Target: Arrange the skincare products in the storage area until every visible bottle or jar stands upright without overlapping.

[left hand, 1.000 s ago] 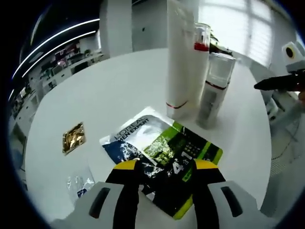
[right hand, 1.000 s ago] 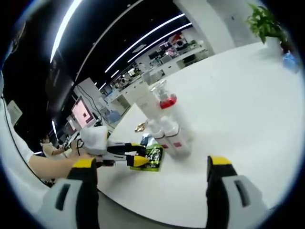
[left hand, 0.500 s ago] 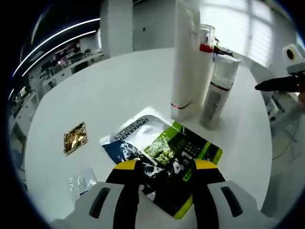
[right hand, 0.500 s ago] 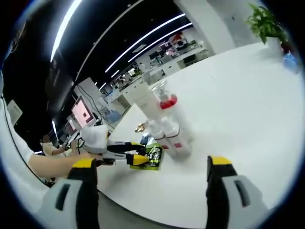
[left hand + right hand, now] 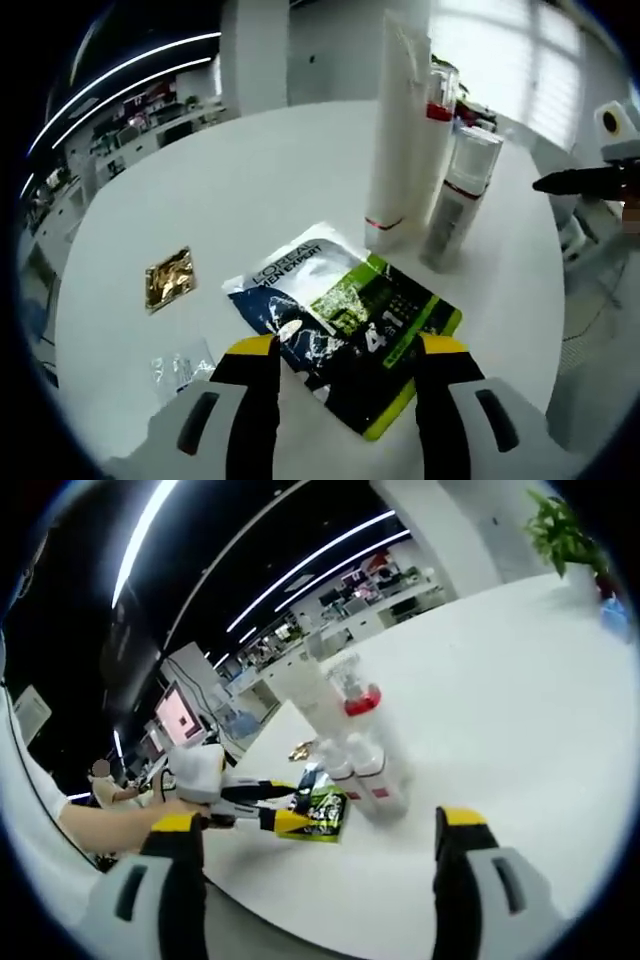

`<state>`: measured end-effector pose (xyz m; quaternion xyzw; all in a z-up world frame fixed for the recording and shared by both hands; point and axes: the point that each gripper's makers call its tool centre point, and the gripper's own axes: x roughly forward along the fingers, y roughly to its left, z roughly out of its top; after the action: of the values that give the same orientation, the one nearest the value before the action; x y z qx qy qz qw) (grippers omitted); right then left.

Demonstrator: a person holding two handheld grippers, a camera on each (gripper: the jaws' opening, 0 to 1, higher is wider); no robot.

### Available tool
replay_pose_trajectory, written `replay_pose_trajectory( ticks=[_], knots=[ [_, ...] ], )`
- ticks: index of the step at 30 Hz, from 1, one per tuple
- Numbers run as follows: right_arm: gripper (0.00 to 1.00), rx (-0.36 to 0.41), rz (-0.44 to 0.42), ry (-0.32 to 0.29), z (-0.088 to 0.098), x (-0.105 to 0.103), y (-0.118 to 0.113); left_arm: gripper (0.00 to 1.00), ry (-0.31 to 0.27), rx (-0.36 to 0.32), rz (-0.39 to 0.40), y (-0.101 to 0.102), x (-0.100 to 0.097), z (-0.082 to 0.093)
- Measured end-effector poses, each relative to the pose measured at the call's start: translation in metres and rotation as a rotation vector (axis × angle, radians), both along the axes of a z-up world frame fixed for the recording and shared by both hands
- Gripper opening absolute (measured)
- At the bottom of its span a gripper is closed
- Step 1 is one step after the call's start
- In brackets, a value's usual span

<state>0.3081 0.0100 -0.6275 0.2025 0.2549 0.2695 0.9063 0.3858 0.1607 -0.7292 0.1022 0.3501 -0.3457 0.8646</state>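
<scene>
In the left gripper view, the left tool point(image 5: 345, 350) hung low over the white counter point(image 5: 250, 190), jaws apart, straddling the near edge of a flat sachet point(image 5: 345, 320) (not gripping it). Beyond stood a tall tube point(image 5: 395, 130), a red-collared bottle point(image 5: 437, 130) and a clear-capped bottle point(image 5: 455, 200), all upright and touching. A gold packet point(image 5: 169, 279) lay well apart.

In the right gripper view, the right tool point(image 5: 320, 830) was held level, jaws wide apart, off the counter's edge. A hand point(image 5: 175, 810) held the left tool at the sachet point(image 5: 322, 810), beside the bottles point(image 5: 365, 770).
</scene>
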Motion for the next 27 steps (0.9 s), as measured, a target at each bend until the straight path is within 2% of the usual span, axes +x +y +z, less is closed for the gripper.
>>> replay_pose_trajectory(
  ticks=[5,10,13,17,22,27],
  knots=[
    [0.96,-0.001,0.022,-0.009,0.002,-0.002,0.006,0.56,0.008,-0.004,0.032,0.010,-0.009,0.006],
    [0.97,-0.007,0.047,-0.026,0.008,-0.003,0.010,0.61,0.000,-0.038,0.050,0.015,-0.020,0.019],
    [0.97,-0.008,0.054,-0.031,0.010,-0.003,0.009,0.63,-0.008,-0.051,0.068,0.019,-0.024,0.026],
    [0.97,-0.010,0.063,-0.036,0.011,-0.004,0.008,0.67,0.017,-0.059,0.101,0.027,-0.034,0.030],
    [0.97,-0.011,0.072,-0.042,0.013,-0.007,0.005,0.69,0.016,-0.071,0.130,0.035,-0.044,0.037],
    [0.98,-0.016,0.073,-0.049,0.014,-0.008,0.000,0.75,0.020,-0.090,0.162,0.041,-0.052,0.044]
  ],
)
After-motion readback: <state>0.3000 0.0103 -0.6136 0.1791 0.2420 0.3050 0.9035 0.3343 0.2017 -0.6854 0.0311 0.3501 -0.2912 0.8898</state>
